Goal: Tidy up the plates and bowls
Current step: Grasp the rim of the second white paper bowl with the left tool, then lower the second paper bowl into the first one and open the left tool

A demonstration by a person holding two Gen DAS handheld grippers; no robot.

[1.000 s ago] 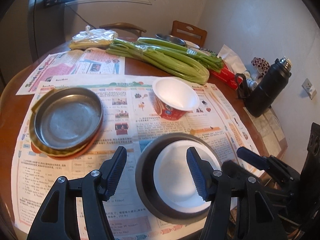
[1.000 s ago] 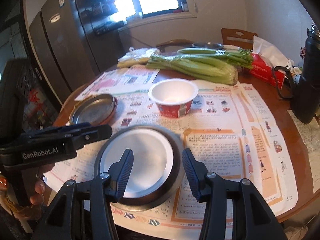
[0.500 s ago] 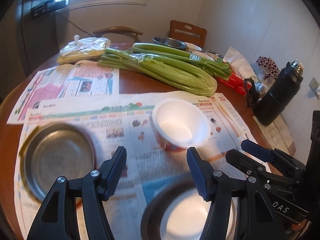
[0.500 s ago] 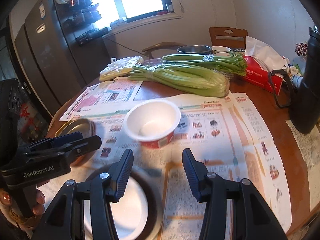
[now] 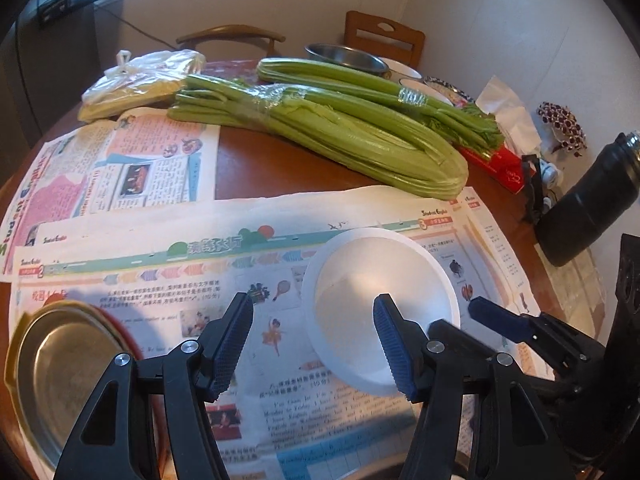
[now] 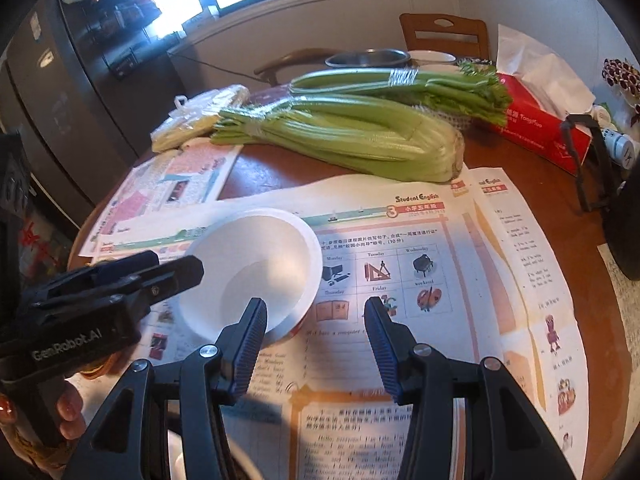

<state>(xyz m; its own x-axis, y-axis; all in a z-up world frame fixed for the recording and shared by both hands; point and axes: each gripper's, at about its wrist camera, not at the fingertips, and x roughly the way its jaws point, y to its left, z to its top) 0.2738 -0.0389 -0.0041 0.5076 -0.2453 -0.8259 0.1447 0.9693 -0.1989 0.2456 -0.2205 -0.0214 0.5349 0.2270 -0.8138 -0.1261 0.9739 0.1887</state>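
Observation:
A white paper bowl [image 5: 380, 280] with a red outside stands upright on the newspaper [image 5: 160, 292]. My left gripper [image 5: 312, 346] is open at its near left side, the right fingertip [image 5: 394, 348] in front of the bowl's inside and the left one over the paper. In the right wrist view the same bowl [image 6: 256, 268] sits left of centre. My right gripper [image 6: 316, 344] is open at its near right rim, with its left fingertip [image 6: 250, 340] over the bowl. No pad presses on it. A metal plate [image 5: 52, 376] on a red and yellow one lies at the lower left.
Two celery bunches [image 5: 340, 136] and a plastic bag [image 5: 140, 80] lie behind the bowl. A steel bowl [image 6: 368, 58], a red tissue box [image 6: 540, 128] and a black flask [image 5: 588, 200] stand at the back and right. Chairs line the far edge. A hand [image 6: 68, 412] holds the left gripper.
Both grippers have moved forward over the table, from above the dark plate with the white dish to the paper bowl. That plate has slid out of the bottom of both views.

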